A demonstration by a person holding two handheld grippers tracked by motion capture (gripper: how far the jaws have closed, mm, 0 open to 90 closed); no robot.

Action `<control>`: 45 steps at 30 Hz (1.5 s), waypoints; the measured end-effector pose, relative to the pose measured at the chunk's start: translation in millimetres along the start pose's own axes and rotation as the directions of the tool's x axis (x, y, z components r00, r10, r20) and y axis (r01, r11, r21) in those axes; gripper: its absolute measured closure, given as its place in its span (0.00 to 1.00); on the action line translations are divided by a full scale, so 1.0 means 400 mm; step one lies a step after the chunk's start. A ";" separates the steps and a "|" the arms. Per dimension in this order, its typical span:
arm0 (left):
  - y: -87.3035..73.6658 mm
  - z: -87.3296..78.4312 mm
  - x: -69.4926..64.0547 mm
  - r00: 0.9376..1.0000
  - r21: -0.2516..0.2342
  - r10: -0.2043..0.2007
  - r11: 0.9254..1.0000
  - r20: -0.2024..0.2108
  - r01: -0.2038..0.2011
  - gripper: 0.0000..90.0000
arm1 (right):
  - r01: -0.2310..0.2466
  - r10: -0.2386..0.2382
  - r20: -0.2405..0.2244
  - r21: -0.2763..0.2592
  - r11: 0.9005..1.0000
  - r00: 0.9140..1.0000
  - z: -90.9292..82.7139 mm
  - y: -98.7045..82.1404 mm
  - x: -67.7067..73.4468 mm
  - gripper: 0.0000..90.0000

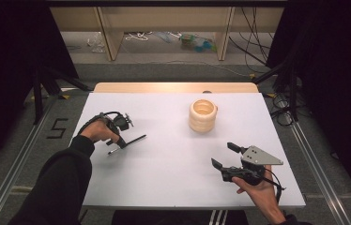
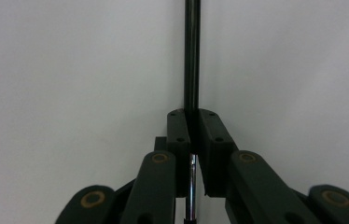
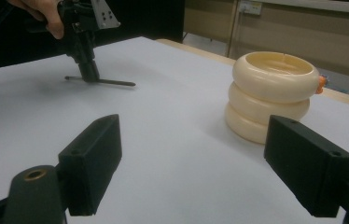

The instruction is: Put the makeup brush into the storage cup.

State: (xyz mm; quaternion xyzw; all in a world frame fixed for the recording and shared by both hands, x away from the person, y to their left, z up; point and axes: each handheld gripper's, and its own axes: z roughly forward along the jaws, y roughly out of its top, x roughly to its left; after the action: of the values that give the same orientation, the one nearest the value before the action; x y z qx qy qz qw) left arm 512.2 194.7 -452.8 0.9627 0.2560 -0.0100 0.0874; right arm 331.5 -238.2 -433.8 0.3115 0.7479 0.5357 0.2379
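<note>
- High view: your left gripper (image 1: pixel 123 142) sits at about nine o'clock on the white table (image 1: pixel 173 187), its jaws pinched on a thin dark rod (image 1: pixel 135 139); the rod lies low over the table top and points toward three o'clock, with a short end sticking out behind the jaws; your right gripper (image 1: pixel 224 155) rests at about five o'clock, jaws spread with nothing between them, aimed toward eleven o'clock; a cream ribbed holder (image 1: pixel 203 115) stands upright at about one o'clock, well apart from both grippers.
- Left gripper view: your left gripper (image 2: pixel 192 126) has its pads pressed together on the rod (image 2: pixel 191 56); the black shaft runs straight up toward twelve o'clock past the fingertips, over bare white table (image 2: pixel 70 70); a shiny metal stretch of it shows below the pads.
- Right gripper view: your right gripper (image 3: pixel 210 149) stands wide open, both jaws clear of everything; the holder (image 3: pixel 270 93), a stack of rounded rings, stands at two o'clock beyond the jaws; your left gripper (image 3: pixel 87 70) is at eleven o'clock, far off, tip down, clamping the rod (image 3: pixel 112 82), which lies almost flat on the table.
</note>
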 end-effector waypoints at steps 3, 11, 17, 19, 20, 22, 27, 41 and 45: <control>0.007 -0.005 -0.014 1.000 -0.049 -0.024 0.998 0.014 0.025 0.93 | 0.006 -0.006 -0.004 -0.011 1.000 1.000 0.001 0.002 0.002 0.22; 0.028 -0.026 -0.052 0.999 -0.063 0.002 0.998 0.042 0.001 0.93 | 0.055 -0.055 -0.019 -0.041 0.998 0.998 0.014 0.013 0.013 0.20; 0.074 -0.048 -0.111 0.995 -0.040 0.082 0.996 0.058 -0.080 0.93 | 0.113 -0.116 -0.058 -0.054 0.992 0.992 0.027 0.026 0.039 0.17; 0.096 -0.054 -0.140 0.991 -0.035 0.118 0.993 0.062 -0.116 0.93 | 0.171 -0.176 -0.072 -0.066 0.983 0.982 0.034 0.033 0.054 0.17; 0.104 -0.056 -0.148 0.989 -0.035 0.128 0.991 0.068 -0.126 0.93 | 0.190 -0.195 -0.076 -0.066 0.980 0.978 0.037 0.037 0.060 0.17; 0.124 -0.061 -0.169 0.985 -0.033 0.157 0.987 0.070 -0.155 0.93 | 0.197 -0.203 -0.096 -0.068 0.978 0.974 0.043 0.041 0.071 0.17; 0.169 -0.059 -0.223 0.976 -0.019 0.200 0.980 0.085 -0.199 0.93 | 0.271 -0.277 -0.153 -0.057 0.961 0.949 0.072 0.057 0.112 0.17; 0.220 -0.071 -0.322 0.947 -0.044 0.298 0.954 0.117 -0.295 0.93 | 0.486 -0.462 -0.241 0.049 0.872 0.854 0.170 0.060 0.186 0.17; 0.224 -0.072 -0.339 0.944 -0.030 0.307 0.952 0.118 -0.306 0.93 | 0.544 -0.518 -0.246 0.048 0.838 0.819 0.187 0.061 0.204 0.18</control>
State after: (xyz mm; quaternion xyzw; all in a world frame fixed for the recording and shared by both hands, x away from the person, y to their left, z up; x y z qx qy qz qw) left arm 437.9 56.7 -401.2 0.9878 0.0976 -0.0535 0.1087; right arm 331.5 -124.8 -435.9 0.0418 0.8566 0.4352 0.2740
